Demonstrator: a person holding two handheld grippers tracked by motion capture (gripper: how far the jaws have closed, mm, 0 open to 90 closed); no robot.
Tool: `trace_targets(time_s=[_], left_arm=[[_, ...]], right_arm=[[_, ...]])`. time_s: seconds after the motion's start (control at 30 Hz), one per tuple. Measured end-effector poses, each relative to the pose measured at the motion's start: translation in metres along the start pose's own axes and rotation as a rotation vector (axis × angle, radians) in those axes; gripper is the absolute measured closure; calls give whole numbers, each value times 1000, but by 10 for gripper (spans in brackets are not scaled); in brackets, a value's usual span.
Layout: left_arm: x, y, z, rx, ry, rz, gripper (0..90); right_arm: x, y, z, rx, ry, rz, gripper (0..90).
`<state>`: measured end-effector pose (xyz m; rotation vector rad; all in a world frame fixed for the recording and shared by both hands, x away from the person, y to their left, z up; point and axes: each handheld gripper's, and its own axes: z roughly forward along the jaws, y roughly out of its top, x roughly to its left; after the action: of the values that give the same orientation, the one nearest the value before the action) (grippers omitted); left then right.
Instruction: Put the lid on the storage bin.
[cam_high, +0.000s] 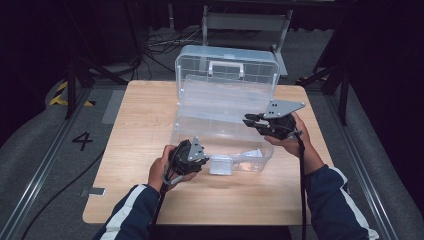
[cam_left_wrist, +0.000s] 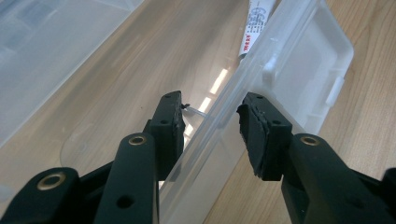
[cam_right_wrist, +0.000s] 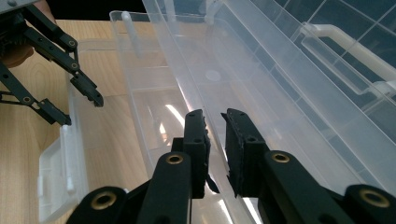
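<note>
Clear plastic box (cam_high: 225, 125) lies open in the middle of the wooden table (cam_high: 140, 130), its lid (cam_high: 227, 62) propped upright behind. The front wall is straddled by the left gripper (cam_left_wrist: 210, 116), jaws partly apart, pads not clearly pressing. The right gripper (cam_right_wrist: 215, 140), nearly closed and empty, is held just over the right rim. The wall should be steadied before anything is shifted.

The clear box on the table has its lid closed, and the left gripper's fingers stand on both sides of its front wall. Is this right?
Not quite. The lid is open and stands upright behind the box, as the high view shows. The rest holds: in the left gripper view, the left gripper has one of its fingers on each side of the front wall.
</note>
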<state>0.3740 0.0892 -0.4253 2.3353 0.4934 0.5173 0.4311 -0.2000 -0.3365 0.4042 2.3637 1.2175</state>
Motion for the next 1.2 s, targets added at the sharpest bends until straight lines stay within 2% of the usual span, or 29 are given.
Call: trace_targets(time_s=[0.33, 0.5, 1.2], left_arm=[[3, -4, -3, -19, -26, -21, 614], [1, -2, -4, -8, -42, -19, 626], [1, -3, -6, -6, -55, -7, 644]], right_arm=[[4, -3, -1, -17, 5, 8, 790], [6, -4, -3, -8, 20, -7, 790], [14, -5, -5, 47, 53, -71, 798]])
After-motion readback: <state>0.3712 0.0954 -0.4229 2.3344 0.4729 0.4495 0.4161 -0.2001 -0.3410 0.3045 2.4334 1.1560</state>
